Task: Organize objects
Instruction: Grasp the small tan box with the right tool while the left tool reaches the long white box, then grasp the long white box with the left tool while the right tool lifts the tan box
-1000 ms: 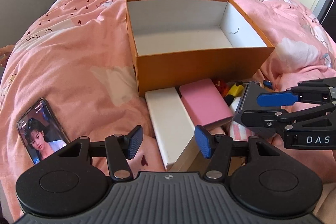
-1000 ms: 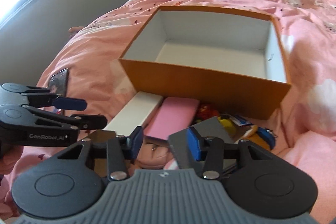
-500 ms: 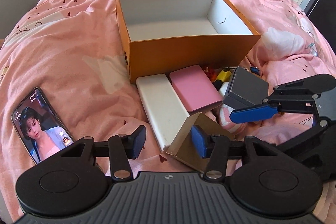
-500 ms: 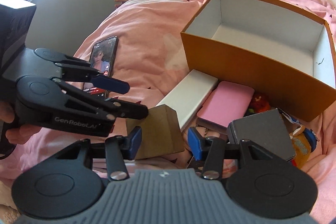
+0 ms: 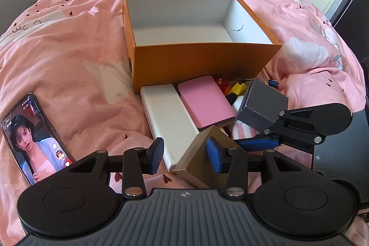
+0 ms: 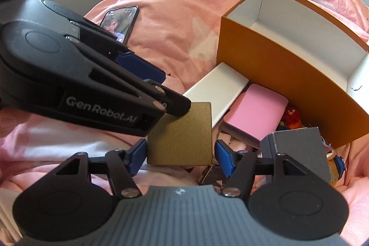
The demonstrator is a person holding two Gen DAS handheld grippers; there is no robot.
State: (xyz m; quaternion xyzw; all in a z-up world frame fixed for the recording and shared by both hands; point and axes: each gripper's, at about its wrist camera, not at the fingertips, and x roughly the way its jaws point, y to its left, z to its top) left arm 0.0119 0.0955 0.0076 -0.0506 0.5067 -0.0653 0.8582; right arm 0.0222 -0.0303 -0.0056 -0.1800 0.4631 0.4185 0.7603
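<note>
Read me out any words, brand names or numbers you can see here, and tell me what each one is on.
"GenRobot.AI": white lettering on the side of the left tongs.
Phone screen: small interface text, too small to read.
Orange box, white box, pink box, gold box: no readable text.

One open orange box [image 5: 203,61]. Four smaller closed boxes: one white [image 5: 168,117], one pink [image 5: 204,103], one grey [image 5: 263,105], one gold [image 6: 182,133]. One phone [image 5: 32,140] at nine o'clock. Small toys at the orange box's base: number indeterminate.

Matt orange cardboard box [image 5: 203,63], soft cotton duvet [image 5: 69,57]
</note>
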